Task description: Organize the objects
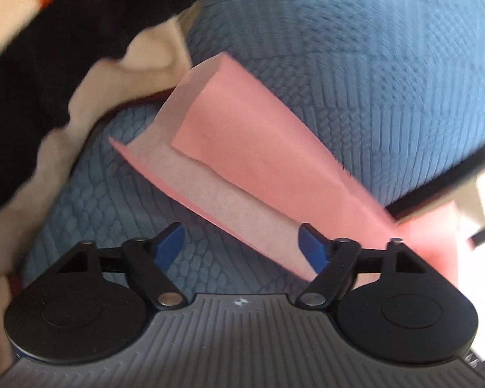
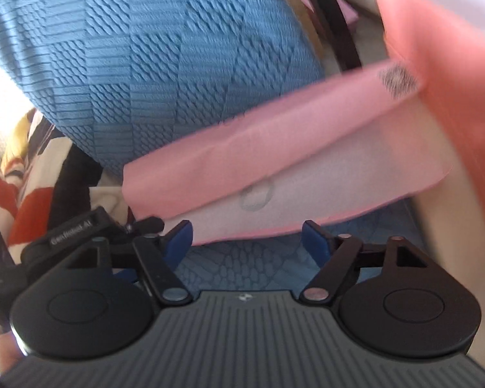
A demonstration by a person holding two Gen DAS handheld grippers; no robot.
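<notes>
Here, two handheld grippers with blue-padded fingers spread wide meet a pink bag over a blue textured cushion.

In the left wrist view, the left gripper (image 1: 242, 245) holds nothing; the pink bag (image 1: 252, 161) runs from 11 o'clock down to 4 o'clock, its lower end lying against the right-hand finger pad (image 1: 312, 247), with bare blue textured cushion (image 1: 355, 64) from 12 to 3 o'clock and a black, cream and orange blanket (image 1: 32, 64) crowding the 9 to 11 o'clock edge. In the right wrist view, the right gripper (image 2: 245, 242) also grips nothing; the bag's lower edge sits just beyond its fingertips, a blurred barcode-like mark (image 2: 397, 77) at 2 o'clock is unreadable, and lettering on the other gripper at 9 o'clock is too blurred to read.
</notes>
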